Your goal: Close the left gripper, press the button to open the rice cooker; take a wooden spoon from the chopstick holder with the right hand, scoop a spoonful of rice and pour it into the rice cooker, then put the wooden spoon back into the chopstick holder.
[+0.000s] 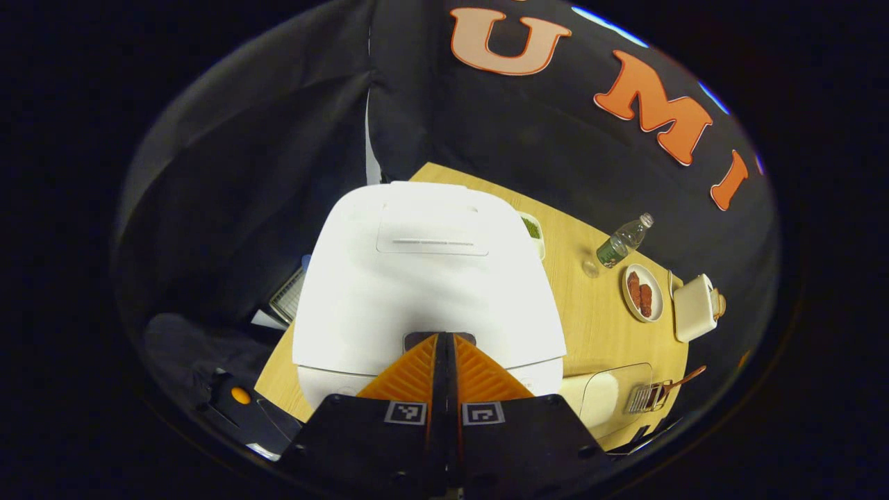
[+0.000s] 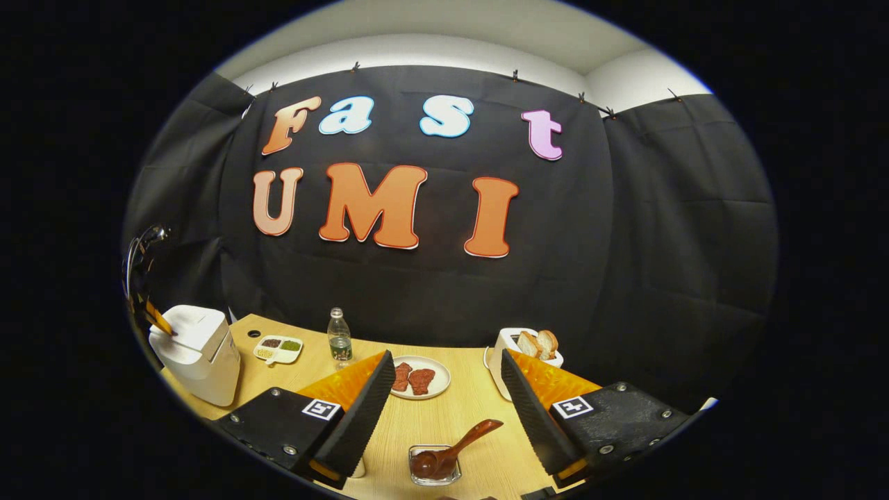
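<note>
White rice cooker [image 1: 424,278]; one wooden spoon [image 2: 451,451], seemingly.

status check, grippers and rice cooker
Left gripper shut, tips at white rice cooker front button, lid down. Right gripper open above brown wooden spoon. Nothing in the way.

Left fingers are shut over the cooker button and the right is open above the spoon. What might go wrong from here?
1. The left gripper sits at the button's edge; it may slip off the cooker.
2. The lid may swing up into that gripper.
3. The spoon leans in its holder; grabbing it may tip the holder.
</note>
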Available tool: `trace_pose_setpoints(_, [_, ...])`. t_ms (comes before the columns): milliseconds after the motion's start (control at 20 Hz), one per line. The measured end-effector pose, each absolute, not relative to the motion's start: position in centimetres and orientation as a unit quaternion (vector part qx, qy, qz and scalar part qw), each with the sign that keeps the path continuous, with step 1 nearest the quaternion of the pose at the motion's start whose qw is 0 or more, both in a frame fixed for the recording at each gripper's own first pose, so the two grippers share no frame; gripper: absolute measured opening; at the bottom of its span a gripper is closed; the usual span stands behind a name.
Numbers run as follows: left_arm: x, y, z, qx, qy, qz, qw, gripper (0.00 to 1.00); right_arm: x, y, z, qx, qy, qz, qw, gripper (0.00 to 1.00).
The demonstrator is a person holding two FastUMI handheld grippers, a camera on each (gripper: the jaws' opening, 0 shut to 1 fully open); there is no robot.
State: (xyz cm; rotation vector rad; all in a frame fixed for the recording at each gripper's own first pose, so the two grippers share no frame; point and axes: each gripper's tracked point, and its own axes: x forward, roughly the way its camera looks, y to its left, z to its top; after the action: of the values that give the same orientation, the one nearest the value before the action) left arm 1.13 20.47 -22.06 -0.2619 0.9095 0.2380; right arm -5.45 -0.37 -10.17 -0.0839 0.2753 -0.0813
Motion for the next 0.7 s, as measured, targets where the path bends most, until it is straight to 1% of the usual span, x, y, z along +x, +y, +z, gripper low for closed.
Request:
trace_pose_setpoints(150, [1.9, 20.3, -18.7, -0.082, 0.373, 0.114, 0.917, 0.05, -5.2, -0.6, -11.5, -0.034, 0.153, -0.036, 0.987, 0.95])
trace_pose_setpoints(250, [1.9, 19.4, -17.5, -0.064, 0.354, 0.113, 0.926, 0.05, -4.9, -0.7, -12.2, -0.029, 0.162, -0.029, 0.986, 0.95])
trace_pose_setpoints(400, [0.7, 17.9, -16.5, -0.056, 0.35, 0.117, 0.928, 0.05, -4.6, -1.0, -13.4, -0.029, 0.175, -0.022, 0.984, 0.95])
trace_pose_setpoints(700, [0.2, 14.7, -11.9, -0.003, 0.265, 0.112, 0.958, 0.06, -4.7, -1.9, -17.9, -0.003, 0.23, -0.002, 0.973, 0.95])
